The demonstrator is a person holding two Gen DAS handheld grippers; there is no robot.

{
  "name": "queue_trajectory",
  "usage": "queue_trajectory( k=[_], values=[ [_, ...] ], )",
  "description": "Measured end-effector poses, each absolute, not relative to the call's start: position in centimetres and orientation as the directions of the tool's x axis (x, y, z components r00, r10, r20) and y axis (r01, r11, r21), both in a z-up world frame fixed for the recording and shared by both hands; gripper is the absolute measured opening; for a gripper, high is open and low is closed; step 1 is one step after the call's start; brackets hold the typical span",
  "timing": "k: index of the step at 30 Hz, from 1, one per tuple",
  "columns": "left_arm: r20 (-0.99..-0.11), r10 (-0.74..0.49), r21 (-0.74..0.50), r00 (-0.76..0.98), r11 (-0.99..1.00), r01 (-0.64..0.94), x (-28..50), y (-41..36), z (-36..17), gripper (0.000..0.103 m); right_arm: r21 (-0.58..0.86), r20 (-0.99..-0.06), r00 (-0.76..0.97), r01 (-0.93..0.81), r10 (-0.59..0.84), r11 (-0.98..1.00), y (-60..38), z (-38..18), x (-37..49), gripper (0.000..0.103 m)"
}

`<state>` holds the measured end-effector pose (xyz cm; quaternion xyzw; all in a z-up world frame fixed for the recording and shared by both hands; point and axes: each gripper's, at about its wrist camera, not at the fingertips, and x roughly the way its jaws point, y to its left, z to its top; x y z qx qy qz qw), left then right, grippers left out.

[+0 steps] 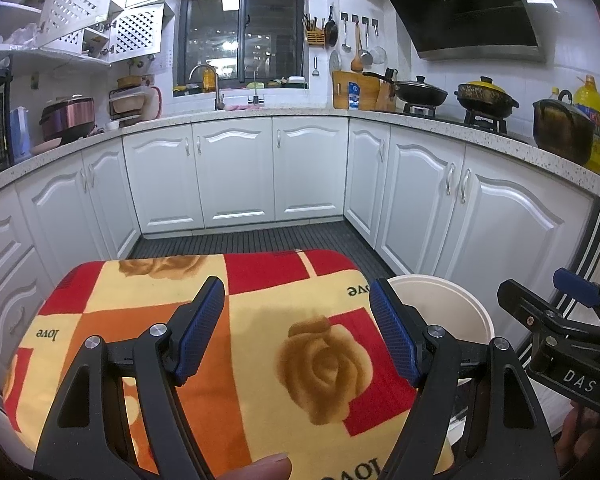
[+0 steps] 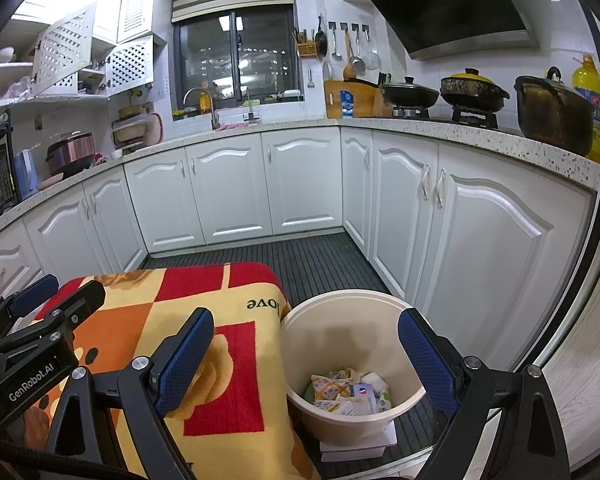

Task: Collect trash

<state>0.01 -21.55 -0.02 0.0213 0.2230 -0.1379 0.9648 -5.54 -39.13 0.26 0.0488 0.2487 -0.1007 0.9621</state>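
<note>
The trash (image 2: 350, 394), a heap of wrappers and small packets, lies at the bottom of the cream bin (image 2: 336, 320), which shows between the right claw's (image 2: 306, 364) fingers, nearer the right one. That claw is open and empty. The bin stands on a white block (image 2: 360, 444) on the dark floor (image 2: 320, 260), touching the blanket's (image 2: 220, 380) edge to the claw's left. The left claw (image 1: 298, 332) hangs over the blanket, jaws apart, gripping nothing; the bin (image 1: 452, 312) sits just right of it. Beyond both, white cabinets (image 2: 228, 192) line the kitchen.
</note>
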Motion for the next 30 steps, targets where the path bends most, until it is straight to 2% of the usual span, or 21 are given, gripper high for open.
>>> queue_trajectory(
  k=[30],
  values=[
    [-0.457, -0.273, -0.012, 0.846, 0.953, 0.302, 0.48, -21.26, -0.78, 0.074, 0.043, -0.505, 0.847, 0.216, -0.165, 0.976, -39.55, -0.1, -5.17, 0.092]
  ],
)
